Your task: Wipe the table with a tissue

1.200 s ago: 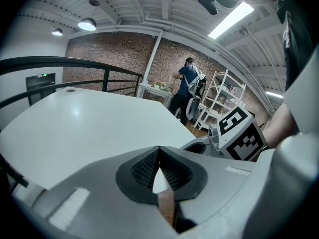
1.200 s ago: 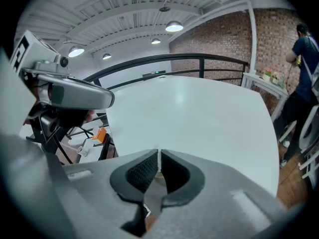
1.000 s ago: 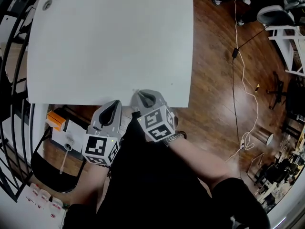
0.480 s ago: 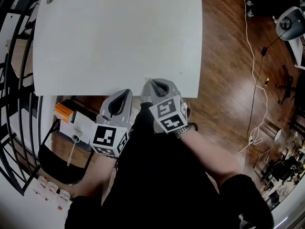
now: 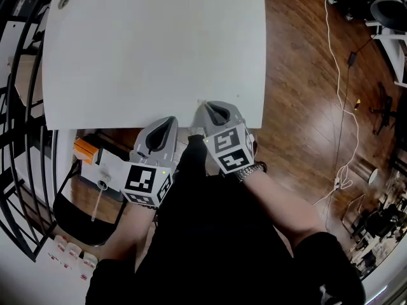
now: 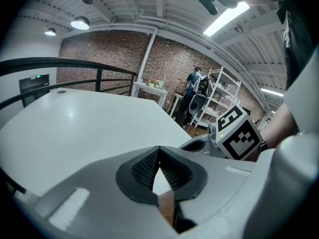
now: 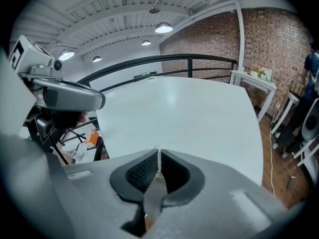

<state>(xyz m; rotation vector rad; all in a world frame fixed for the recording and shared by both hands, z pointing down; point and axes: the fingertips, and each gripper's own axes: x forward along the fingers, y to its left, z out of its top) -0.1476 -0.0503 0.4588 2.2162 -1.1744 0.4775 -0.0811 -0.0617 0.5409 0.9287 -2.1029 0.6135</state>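
The white table (image 5: pixel 152 43) lies bare in front of me. My right gripper (image 5: pixel 205 105) reaches just over the table's near edge, right of middle. Its jaws are shut on a thin white sliver of tissue (image 7: pixel 158 156), of which only the tip shows between the pads. My left gripper (image 5: pixel 166 121) hangs beside it on the left, just short of the table's edge, shut with nothing in it. In the left gripper view the shut jaws (image 6: pixel 159 149) point across the table (image 6: pixel 75 128), and the right gripper (image 6: pixel 200 144) shows alongside.
A black railing (image 5: pixel 19 107) runs along the table's left side. Below the near edge stand a black chair (image 5: pixel 76 224) and an orange box (image 5: pixel 84 150). Wooden floor with cables (image 5: pixel 337 81) lies to the right. A person (image 6: pixel 195 91) stands by shelves far off.
Both grippers have edged a little forward toward the table, the right one slightly farther over its near edge. The jaws stay as they were.
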